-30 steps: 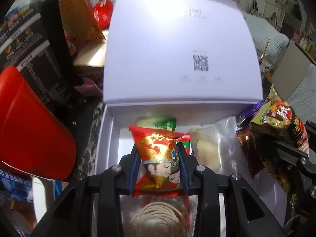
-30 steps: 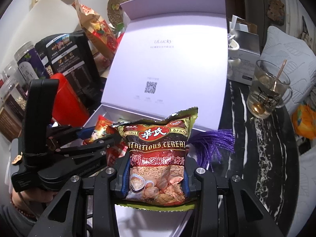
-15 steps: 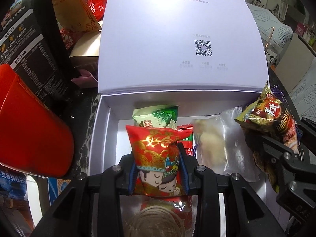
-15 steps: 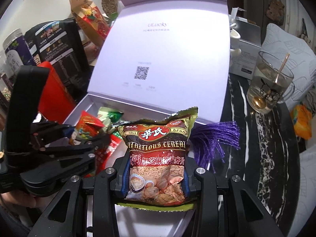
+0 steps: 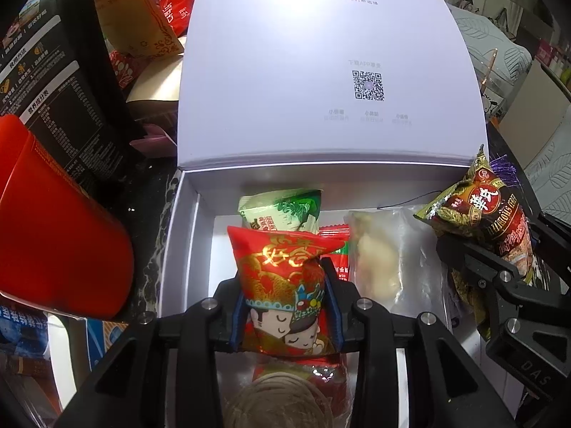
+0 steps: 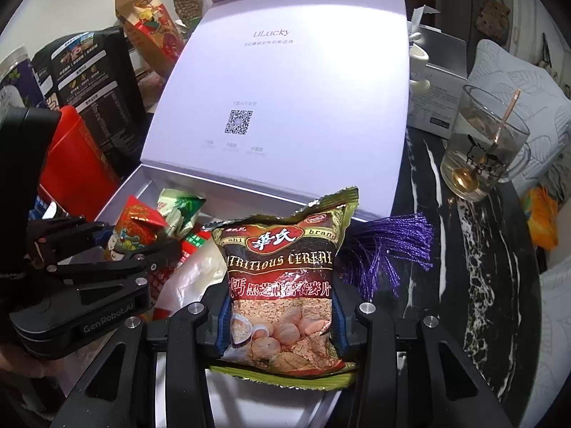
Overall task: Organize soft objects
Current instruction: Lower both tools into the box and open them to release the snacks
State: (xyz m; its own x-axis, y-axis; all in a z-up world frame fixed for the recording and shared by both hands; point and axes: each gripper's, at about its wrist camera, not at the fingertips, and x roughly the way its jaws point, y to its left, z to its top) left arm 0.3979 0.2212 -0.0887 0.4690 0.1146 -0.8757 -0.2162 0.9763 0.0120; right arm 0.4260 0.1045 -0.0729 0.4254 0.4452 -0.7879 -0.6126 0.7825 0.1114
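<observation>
A white gift box (image 5: 185,235) lies open, its lid (image 5: 303,71) standing up behind it. My left gripper (image 5: 285,306) hangs over the box's left half with a red cartoon-print snack packet (image 5: 282,278) between its pads. Its jaws are opening, but the pads still touch the packet. My right gripper (image 6: 282,321) is over the box's right side and holds a brown cereal packet (image 6: 282,267) upright. Its jaws are opening too, the pads still pressing the packet. In the box lie a green packet (image 5: 282,210), a clear bag (image 5: 385,260) and a pale coil (image 5: 278,399).
Left of the box stand a red container (image 5: 53,242) and a black bag (image 5: 60,89), with an orange carton (image 5: 128,18) behind. A purple tassel (image 6: 385,246) hangs at the box's right edge. On the dark marble top to the right are a glass with a spoon (image 6: 481,157) and a white carton (image 6: 439,71).
Both grippers have come down over the box with their packets, and more of the box's inside shows. The cereal packet now hangs lower at the box's right side.
</observation>
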